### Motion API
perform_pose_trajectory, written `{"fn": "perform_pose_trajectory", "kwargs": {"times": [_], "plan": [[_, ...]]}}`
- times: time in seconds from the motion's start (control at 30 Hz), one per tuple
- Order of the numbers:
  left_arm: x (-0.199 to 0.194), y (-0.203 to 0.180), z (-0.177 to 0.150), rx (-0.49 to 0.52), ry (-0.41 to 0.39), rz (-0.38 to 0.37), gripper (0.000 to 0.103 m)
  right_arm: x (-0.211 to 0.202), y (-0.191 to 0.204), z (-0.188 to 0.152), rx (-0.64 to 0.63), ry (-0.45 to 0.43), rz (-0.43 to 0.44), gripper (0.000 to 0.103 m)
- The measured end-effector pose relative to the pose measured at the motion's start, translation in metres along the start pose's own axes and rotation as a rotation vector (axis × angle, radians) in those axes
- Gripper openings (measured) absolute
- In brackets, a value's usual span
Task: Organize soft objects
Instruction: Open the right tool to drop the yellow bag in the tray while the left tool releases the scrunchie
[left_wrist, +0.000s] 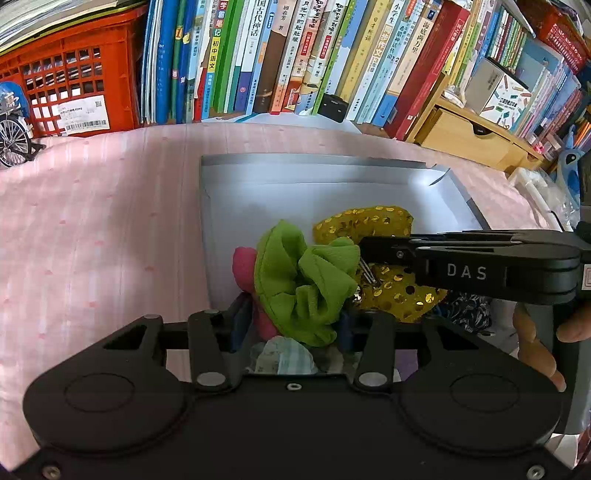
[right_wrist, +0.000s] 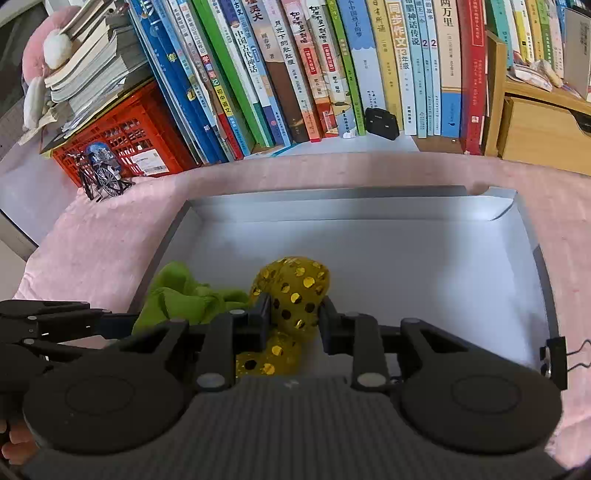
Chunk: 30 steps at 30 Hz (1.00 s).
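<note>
Lying inside the grey tray (right_wrist: 517, 258), near its front-left corner: green scrunchie (left_wrist: 306, 280), pinched by the left gripper (left_wrist: 291, 325); beside it, touching, yellow sequin scrunchie (right_wrist: 295, 291), clamped by the right gripper (right_wrist: 293, 317). Tray floor beyond both bare to the far rim.

A row of upright books (right_wrist: 332, 66) lines the back, behind the pink cloth-covered surface (left_wrist: 92, 229). At its left end stands a red plastic crate (left_wrist: 77, 85) with a stack of books (right_wrist: 96, 62) on top. A small model bicycle (right_wrist: 103, 177) stands before the crate. A wooden drawer unit (left_wrist: 469, 136) sits at the right.
</note>
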<state>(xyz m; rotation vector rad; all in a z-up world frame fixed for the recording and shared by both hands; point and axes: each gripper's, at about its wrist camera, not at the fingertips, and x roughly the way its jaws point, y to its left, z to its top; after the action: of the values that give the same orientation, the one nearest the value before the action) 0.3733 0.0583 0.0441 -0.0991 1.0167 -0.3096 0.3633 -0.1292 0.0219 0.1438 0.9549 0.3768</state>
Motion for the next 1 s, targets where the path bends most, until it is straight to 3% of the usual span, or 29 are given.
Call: {"fn": "perform_pose_trajectory", "kwargs": {"times": [0.13, 0.17, 0.2, 0.23, 0.67, 1.0], "plan": [[-0.004, -0.003, -0.001, 0.019, -0.021, 0.013, 0.053, 0.0, 0.002, 0.0, -0.008, -0.001, 0.008, 0.037], [-0.007, -0.003, -0.002, 0.024, -0.032, 0.005, 0.056, -0.001, 0.003, 0.0, -0.007, -0.006, 0.011, 0.042], [-0.009, -0.004, -0.002, 0.025, -0.039, -0.002, 0.063, -0.001, 0.003, 0.0, -0.008, -0.003, 0.021, 0.061], [-0.012, -0.004, -0.002, 0.027, -0.047, -0.007, 0.067, -0.002, 0.003, -0.001, -0.012, 0.004, 0.034, 0.064], [-0.046, -0.019, -0.01, 0.063, -0.111, 0.005, 0.076, -0.03, 0.008, -0.005, -0.038, -0.038, 0.011, 0.075], [-0.102, -0.041, -0.04, 0.126, -0.222, -0.001, 0.081, -0.077, 0.019, -0.02, -0.053, -0.091, 0.015, 0.082]]}}
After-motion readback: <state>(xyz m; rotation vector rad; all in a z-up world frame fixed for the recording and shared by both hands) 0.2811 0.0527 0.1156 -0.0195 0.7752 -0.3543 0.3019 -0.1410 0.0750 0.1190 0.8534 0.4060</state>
